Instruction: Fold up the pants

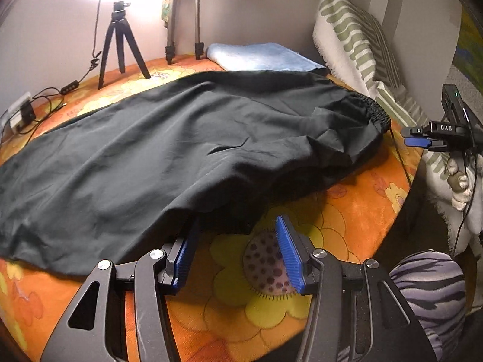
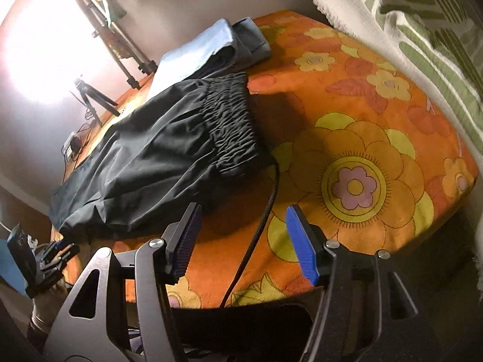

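Black pants [image 1: 169, 150] lie spread flat on an orange flowered bedspread [image 1: 347, 226], the gathered elastic waistband [image 2: 232, 126] at their right end. A black drawstring [image 2: 265, 211] trails from the waistband toward the bed's near edge. My left gripper [image 1: 238, 221] is open at the pants' near edge, with only bedspread between its blue pads [image 1: 289, 253]. My right gripper [image 2: 244, 209] is open just short of the waistband; the drawstring passes between its pads untouched. Each gripper also shows in the other's view: right gripper [image 1: 418, 137], left gripper [image 2: 60, 249].
A folded light-blue cloth [image 1: 259, 55] lies behind the pants. A green-striped pillow [image 1: 356, 45] leans on the wall at right. A small black tripod [image 1: 120, 39], taller tripod legs [image 1: 184, 15] and a cabled adapter [image 1: 21, 114] stand at the back left. A purple striped fabric [image 1: 428, 286] shows at the near right.
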